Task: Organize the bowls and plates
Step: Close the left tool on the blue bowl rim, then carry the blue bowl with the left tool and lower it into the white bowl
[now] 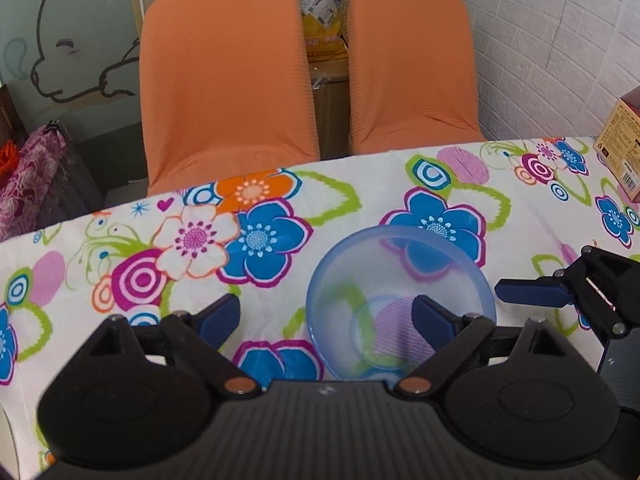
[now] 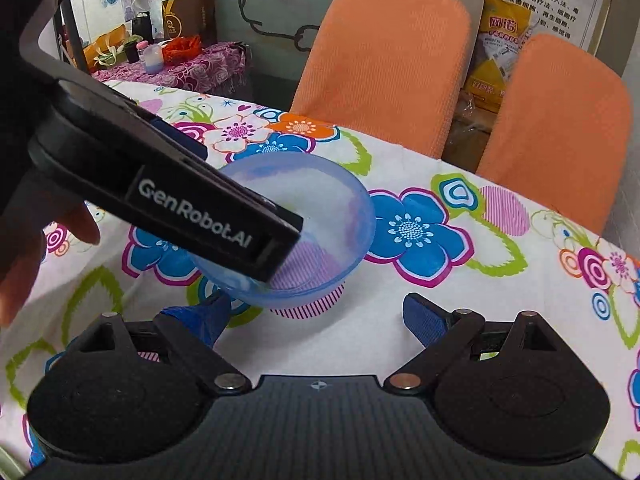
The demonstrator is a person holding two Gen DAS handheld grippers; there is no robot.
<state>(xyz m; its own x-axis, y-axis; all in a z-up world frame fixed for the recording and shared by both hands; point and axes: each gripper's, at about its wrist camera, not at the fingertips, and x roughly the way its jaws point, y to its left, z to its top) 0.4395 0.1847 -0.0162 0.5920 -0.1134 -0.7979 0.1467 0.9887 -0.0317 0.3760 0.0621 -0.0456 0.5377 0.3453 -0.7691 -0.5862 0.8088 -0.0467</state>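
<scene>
Translucent pale-blue plastic bowl [image 1: 400, 304], upright on the flowered tablecloth [image 1: 280, 216]; sits in the lower centre-right of the left wrist frame and at centre-left of the right wrist frame [image 2: 304, 232]. The cloth's print shows through its wall and base.

Left gripper [image 1: 326, 318]: fingers spread wide. Its right blue pad [image 1: 430, 316] reaches over the near rim into the bowl; its left pad [image 1: 220, 316] stands over bare cloth, well outside the bowl. Whether the inner pad touches the plastic cannot be told. In the right wrist frame this gripper's black body, lettered "GenRobot.AI", crosses from the upper left down over the bowl's near-left side [image 2: 192, 216], with part of a hand [image 2: 24, 256] at the left edge.

Right gripper [image 2: 316, 318]: fingers spread, holding nothing, just short of the bowl's near side; its left finger [image 2: 204, 316] lies close under the bowl's rim, its right finger [image 2: 424, 314] over plain cloth. One of its blue fingers shows at the right edge of the left wrist frame [image 1: 532, 290], just beside the bowl.

Surroundings: two orange-covered chairs [image 1: 228, 80] behind the far table edge; yellow printed bag [image 1: 320, 12] between them; white brick-pattern wall [image 1: 560, 40] at upper right; printed carton [image 1: 622, 144] on the table at the right edge; purple floral cloth [image 2: 192, 68] at upper left of the right wrist frame.
</scene>
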